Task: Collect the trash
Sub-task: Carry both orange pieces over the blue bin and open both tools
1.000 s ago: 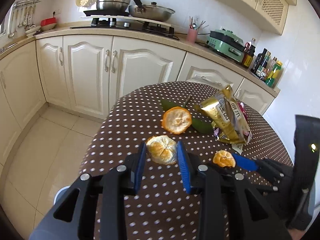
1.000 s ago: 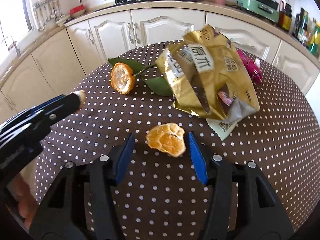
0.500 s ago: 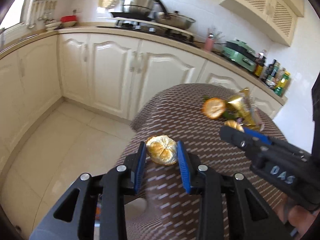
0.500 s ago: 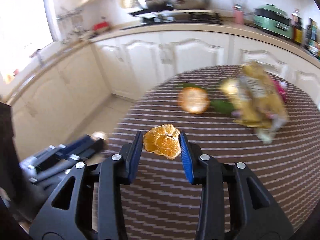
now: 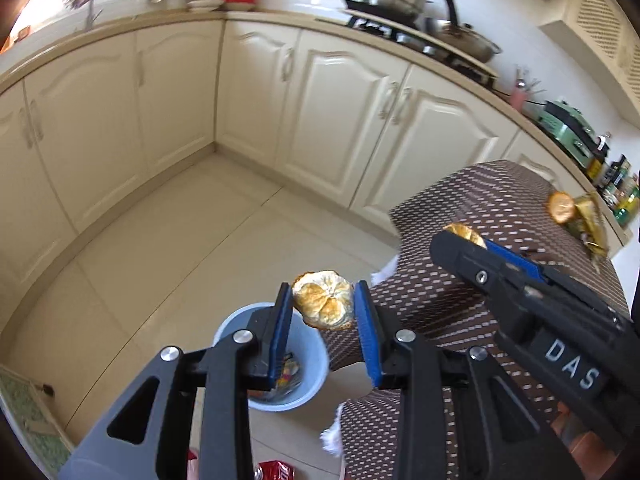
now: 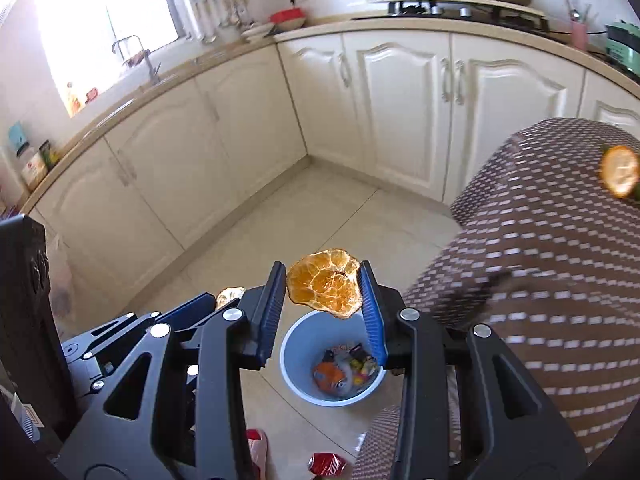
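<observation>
Your left gripper (image 5: 322, 312) pinches a curled, pale orange peel (image 5: 323, 299); your right gripper (image 6: 324, 300) clamps a flat, thin orange peel (image 6: 325, 289). Both hang above the light-blue plastic bin (image 6: 296, 380). Light, limp scraps: grip edges gently.

My left wrist camera sits just behind its fingers (image 5: 286, 322), looking forward and down past the table (image 5: 500, 208) edge onto the floor, with the blue bin (image 5: 310, 384) close below. My right wrist camera looks the same way from just beside it, more nearly above the bin (image 6: 296, 364). Both views share the bin, the cabinets (image 5: 332, 116) (image 6: 400, 104), the stove (image 5: 400, 30) (image 6: 452, 8), the table (image 6: 560, 240), and each other's gripper at one side.
</observation>
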`<state>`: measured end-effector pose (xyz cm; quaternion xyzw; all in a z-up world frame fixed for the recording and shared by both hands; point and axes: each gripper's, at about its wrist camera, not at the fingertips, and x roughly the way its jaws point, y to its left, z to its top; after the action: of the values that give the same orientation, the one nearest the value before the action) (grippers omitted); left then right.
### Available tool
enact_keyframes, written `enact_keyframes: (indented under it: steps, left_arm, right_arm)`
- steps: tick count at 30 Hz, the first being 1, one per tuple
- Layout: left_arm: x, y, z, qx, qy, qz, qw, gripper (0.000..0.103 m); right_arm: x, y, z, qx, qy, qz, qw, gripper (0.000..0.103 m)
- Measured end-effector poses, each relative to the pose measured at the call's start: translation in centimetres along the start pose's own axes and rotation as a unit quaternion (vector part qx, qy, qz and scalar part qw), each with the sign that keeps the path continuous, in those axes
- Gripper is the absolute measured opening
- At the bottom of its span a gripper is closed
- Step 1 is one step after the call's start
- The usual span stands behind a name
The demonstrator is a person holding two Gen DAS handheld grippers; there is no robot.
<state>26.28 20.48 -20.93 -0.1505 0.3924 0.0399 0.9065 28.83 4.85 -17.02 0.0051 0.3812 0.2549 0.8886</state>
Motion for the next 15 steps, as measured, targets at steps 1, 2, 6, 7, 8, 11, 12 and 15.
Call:
enact_keyframes:
  steps: [1, 2, 6, 7, 8, 11, 12, 15]
  left_arm:
    - [0.3, 0.5, -0.1, -0.004, 0.004, 0.004, 1.0, 0.031]
    - [0.6, 1.1, 0.0, -0.008, 0.009, 0.009, 0.9999, 0.031]
    - [1.9, 2.3, 0.0, -0.019, 0.024, 0.016, 0.9994, 0.031]
    - [2.2, 2.4, 0.0, -0.02, 0.026, 0.017, 0.9993, 0.031]
    - [2.5, 2.5, 0.0, -0.019, 0.03, 0.019, 0.9992, 0.032]
    - [3.0, 2.6, 0.1, -0.016, 0.028, 0.023, 0.9992, 0.032]
    - [3.2, 2.6, 0.2, -0.014, 0.03, 0.02, 0.9993, 0.032]
    - [3.7, 2.5, 0.4, -0.01, 0.031, 0.021, 0.9993, 0.036]
  right_arm:
    - [0.7, 0.5, -0.1, -0.004, 0.007, 0.002, 1.0, 0.037]
    - [1.3, 0.9, 0.0, -0.006, 0.011, 0.003, 1.0, 0.037]
    - [2.9, 1.8, -0.1, -0.012, 0.025, 0.003, 1.0, 0.037]
    - [3.3, 1.8, -0.1, -0.013, 0.028, 0.004, 1.0, 0.037]
    - [3.6, 2.0, -0.1, -0.013, 0.03, 0.003, 0.999, 0.037]
    - [4.4, 2.0, -0.1, -0.012, 0.035, 0.003, 0.999, 0.037]
    - [4.6, 2.0, -0.1, -0.011, 0.035, 0.002, 0.999, 0.037]
    - [5.1, 1.8, 0.0, -0.007, 0.037, 0.002, 0.999, 0.037]
